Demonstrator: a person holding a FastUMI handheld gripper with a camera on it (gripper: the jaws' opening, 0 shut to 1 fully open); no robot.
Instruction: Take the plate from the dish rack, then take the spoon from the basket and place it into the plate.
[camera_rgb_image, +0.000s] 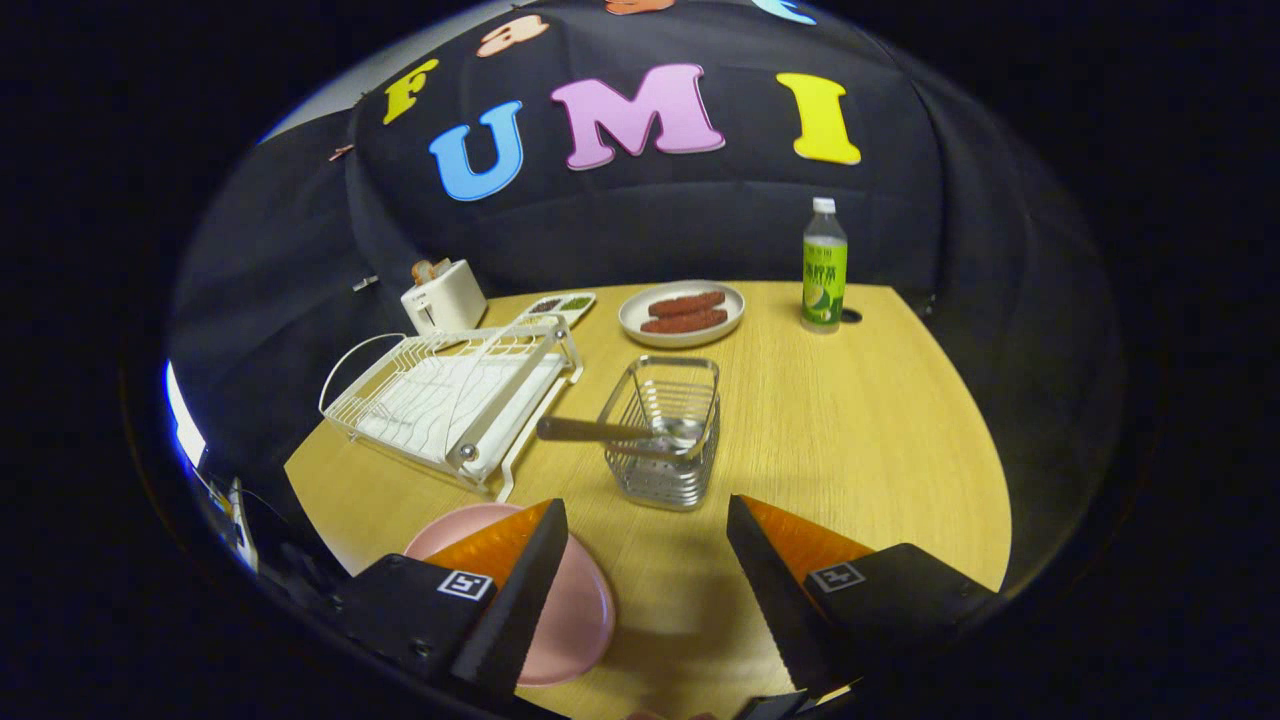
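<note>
So the gripper (645, 590) was sitting wide apart with nothing between its fingers, just bare wooden table (850, 440) in the gap. The pink plate (575, 610) lay flat on the table right under the left finger, which covered a good chunk of it, so its near edge was hidden. The spoon (600, 431) was just ahead of the fingers, resting in the wire basket (665, 435) with its handle poking out over the rim toward the dish rack (455, 400). Its bowl end was hard to make out through the mesh.

Count-wise: one pink plate, one spoon, one basket, one white dish rack, which stood beyond the left finger and looked empty. Further back there was one toaster (445, 295) with something sticking out the top, one small divided tray (558, 306), one pale plate (682, 312) holding two reddish sausages (685, 312), and one green-labelled bottle (824, 265) well beyond the right finger.

Whatever was in the tray was too small to tell
</note>
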